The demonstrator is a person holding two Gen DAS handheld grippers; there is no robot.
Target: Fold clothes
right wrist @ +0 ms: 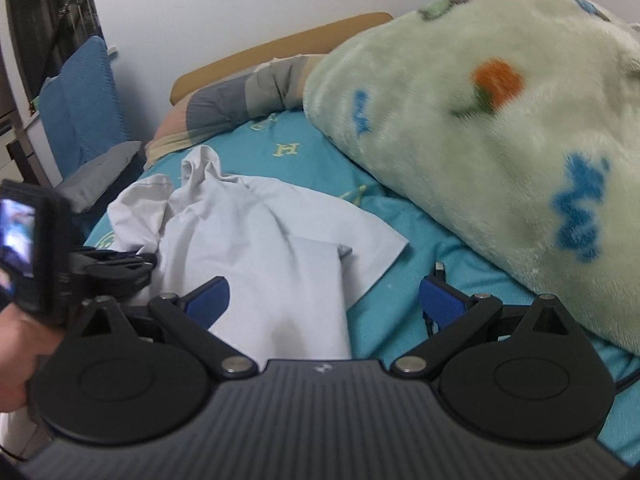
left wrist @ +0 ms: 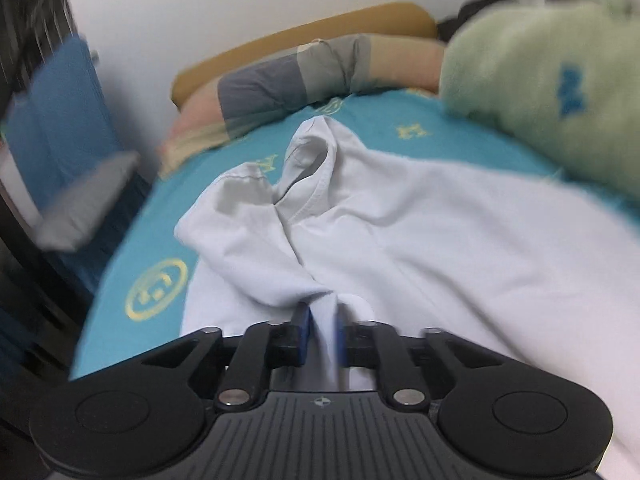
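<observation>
A pale white-blue shirt (left wrist: 400,232) lies crumpled on a teal bedsheet (left wrist: 152,240), collar toward the pillows. My left gripper (left wrist: 322,320) is shut on a pinched fold of the shirt near its lower left side. In the right wrist view the same shirt (right wrist: 260,248) spreads across the sheet (right wrist: 400,320), with one sleeve pointing right. My right gripper (right wrist: 324,300) is open and empty, hovering over the shirt's near edge. The left gripper (right wrist: 116,266) shows at the left of that view, holding the shirt's left side.
A fluffy green blanket (right wrist: 500,120) is heaped on the right of the bed, also in the left wrist view (left wrist: 560,80). Striped pillows (left wrist: 288,80) and a tan headboard (left wrist: 300,36) lie at the far end. A blue chair (right wrist: 80,112) stands left of the bed.
</observation>
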